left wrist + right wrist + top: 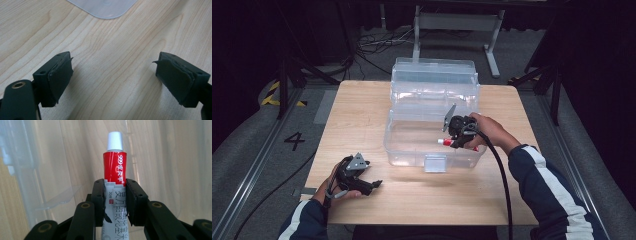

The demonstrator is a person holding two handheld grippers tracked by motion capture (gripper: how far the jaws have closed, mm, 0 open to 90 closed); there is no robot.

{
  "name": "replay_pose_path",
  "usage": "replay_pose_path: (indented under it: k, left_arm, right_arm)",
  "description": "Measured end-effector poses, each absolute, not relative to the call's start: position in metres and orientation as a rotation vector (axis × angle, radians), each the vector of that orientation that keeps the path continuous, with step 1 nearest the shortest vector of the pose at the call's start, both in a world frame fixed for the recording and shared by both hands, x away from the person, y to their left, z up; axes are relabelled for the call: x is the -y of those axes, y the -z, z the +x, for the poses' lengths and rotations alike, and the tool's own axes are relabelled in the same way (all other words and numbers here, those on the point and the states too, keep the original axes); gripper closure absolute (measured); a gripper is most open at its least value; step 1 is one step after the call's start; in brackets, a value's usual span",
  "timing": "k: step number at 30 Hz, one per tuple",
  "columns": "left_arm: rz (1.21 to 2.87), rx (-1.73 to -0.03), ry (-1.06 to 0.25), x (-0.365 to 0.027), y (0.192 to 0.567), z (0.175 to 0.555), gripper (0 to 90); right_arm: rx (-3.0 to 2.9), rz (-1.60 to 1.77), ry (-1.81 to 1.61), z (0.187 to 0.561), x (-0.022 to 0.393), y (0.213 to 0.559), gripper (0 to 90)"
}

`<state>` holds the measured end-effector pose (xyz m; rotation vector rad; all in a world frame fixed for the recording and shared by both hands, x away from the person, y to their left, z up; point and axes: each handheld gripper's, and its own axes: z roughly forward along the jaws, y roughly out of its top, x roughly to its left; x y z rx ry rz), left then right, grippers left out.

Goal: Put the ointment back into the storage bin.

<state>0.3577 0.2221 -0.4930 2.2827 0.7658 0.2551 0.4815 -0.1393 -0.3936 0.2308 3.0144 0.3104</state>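
Red-and-white ointment tube with white cap (115, 170), clenched in my right gripper (115, 202) over the clear plastic box (412, 150), may snag its front wall; left gripper (113, 75) released.

A "4" is marked on the floor (294, 140) left of the desk; "999", Chinese characters and "30" are printed on the tube (115, 170).

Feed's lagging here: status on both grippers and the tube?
Right gripper shut on red-and-white ointment tube, white cap forward, over open clear plastic box. Left gripper open, empty, on wooden table. Nothing in the way.
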Motion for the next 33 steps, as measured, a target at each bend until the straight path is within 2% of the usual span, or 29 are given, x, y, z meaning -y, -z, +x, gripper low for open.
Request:
replay_pose_path:
  k: [33]
  left_arm:
    - [2.283, -0.768, -0.257, -0.222, 0.493, 0.358, 13.9]
  right_arm:
    - [-3.088, 0.227, -0.230, 0.486, 0.137, 0.418, 70.5]
